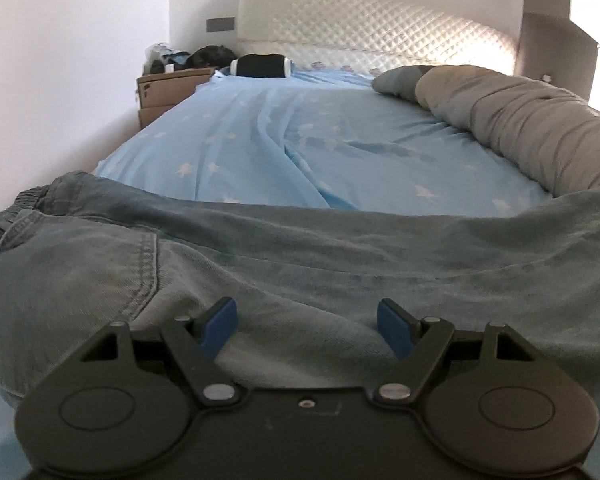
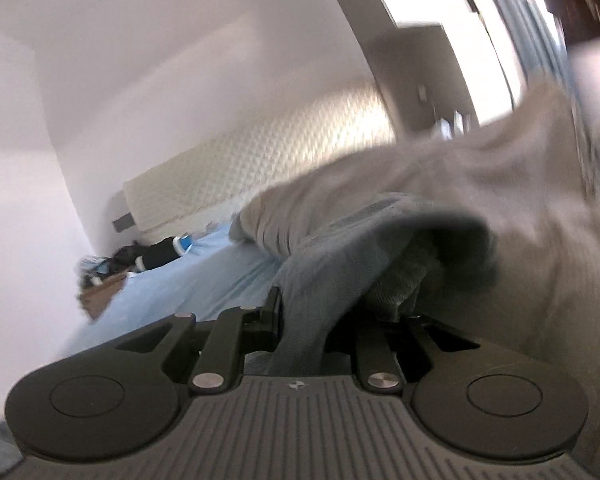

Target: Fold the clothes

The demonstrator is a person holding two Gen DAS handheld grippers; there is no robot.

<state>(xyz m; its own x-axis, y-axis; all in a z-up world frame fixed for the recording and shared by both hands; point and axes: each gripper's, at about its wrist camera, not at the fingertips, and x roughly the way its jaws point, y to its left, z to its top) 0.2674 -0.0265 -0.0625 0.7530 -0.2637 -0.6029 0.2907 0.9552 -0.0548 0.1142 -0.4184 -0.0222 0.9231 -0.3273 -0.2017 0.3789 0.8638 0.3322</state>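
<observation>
Faded blue-grey denim trousers (image 1: 300, 248) lie across the near end of the bed, with the elastic waistband at the left and a stitched pocket beside it. My left gripper (image 1: 306, 308) hovers low over the denim, its blue pads (image 1: 224, 320) wide apart with nothing pinched between them. In the blurred, tilted right wrist view, my right gripper (image 2: 312, 312) is shut on a fold of the same trousers (image 2: 340, 248). The cloth rises out of the jaws and drapes over the right finger, hiding it.
A light blue sheet with white stars (image 1: 260, 140) covers the bed. A rolled grey duvet (image 1: 520, 120) runs along its right side. A quilted headboard (image 1: 360, 28), a black bolster (image 1: 260, 66) and a cluttered brown nightstand (image 1: 168, 88) stand at the far end.
</observation>
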